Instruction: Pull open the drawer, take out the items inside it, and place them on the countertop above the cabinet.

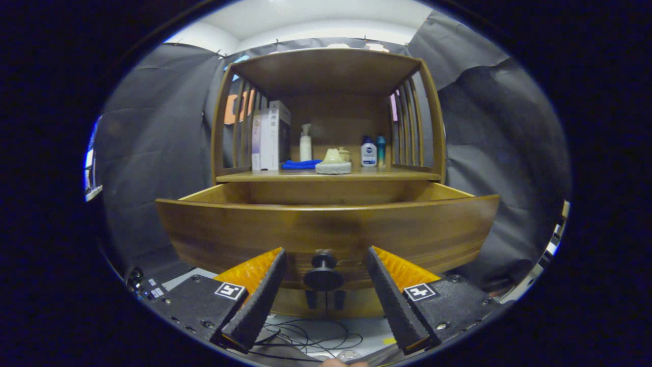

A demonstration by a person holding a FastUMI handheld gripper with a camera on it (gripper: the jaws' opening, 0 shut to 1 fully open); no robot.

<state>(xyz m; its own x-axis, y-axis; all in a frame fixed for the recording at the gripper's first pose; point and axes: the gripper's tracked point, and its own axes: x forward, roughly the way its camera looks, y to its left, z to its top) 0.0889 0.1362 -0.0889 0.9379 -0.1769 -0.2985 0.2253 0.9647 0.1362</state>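
Straddling the drawer (326, 229) knob (323, 270), the wide-spread tool (326, 265) faces countertop (326, 176) bottles (368, 153).

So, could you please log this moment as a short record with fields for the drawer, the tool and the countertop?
drawer: wide brown wooden drawer pulled out; its inside is hidden behind the front panel
knob: round black knob on the drawer front, between the fingers, untouched
tool: tool open, orange-backed black fingers either side of the knob
countertop: wooden countertop holds white boxes, blue cloth, white pump bottle, pale round dish, small bottles
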